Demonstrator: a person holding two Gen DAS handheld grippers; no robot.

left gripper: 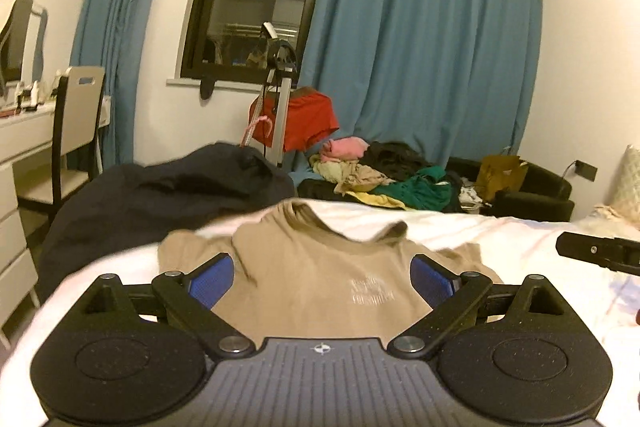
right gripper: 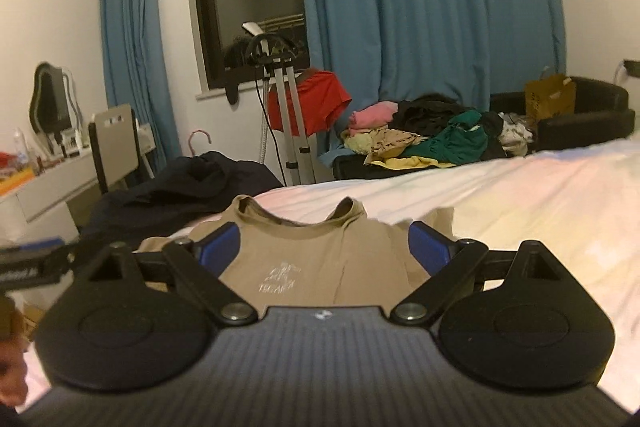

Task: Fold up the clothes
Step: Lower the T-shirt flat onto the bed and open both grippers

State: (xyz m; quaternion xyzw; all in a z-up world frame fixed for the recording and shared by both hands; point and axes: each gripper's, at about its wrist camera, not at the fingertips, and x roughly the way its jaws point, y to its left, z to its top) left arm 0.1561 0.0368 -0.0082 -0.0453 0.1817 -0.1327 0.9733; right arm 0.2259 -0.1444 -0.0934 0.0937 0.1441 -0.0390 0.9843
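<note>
A tan T-shirt [left gripper: 304, 267] with a small white chest print lies on the white bed [left gripper: 460, 231], collar toward the far edge. My left gripper [left gripper: 322, 277] hovers over it, open, with nothing between its blue pads [left gripper: 212, 281]. In the right wrist view the same T-shirt [right gripper: 304, 251] lies ahead, its right side folded inward. My right gripper [right gripper: 324, 247] is open above it, holding nothing. The right gripper's black tip [left gripper: 600, 253] shows at the right edge of the left view. The left one [right gripper: 36, 261] shows at the left edge of the right view.
A dark garment [left gripper: 160, 195] is heaped at the bed's far left corner. Behind the bed a pile of mixed clothes [left gripper: 392, 175] covers a black sofa [left gripper: 532, 187]. A garment steamer stand [left gripper: 278, 107] holds a red shirt [left gripper: 308, 123]. A desk with a chair [left gripper: 76, 123] stands left.
</note>
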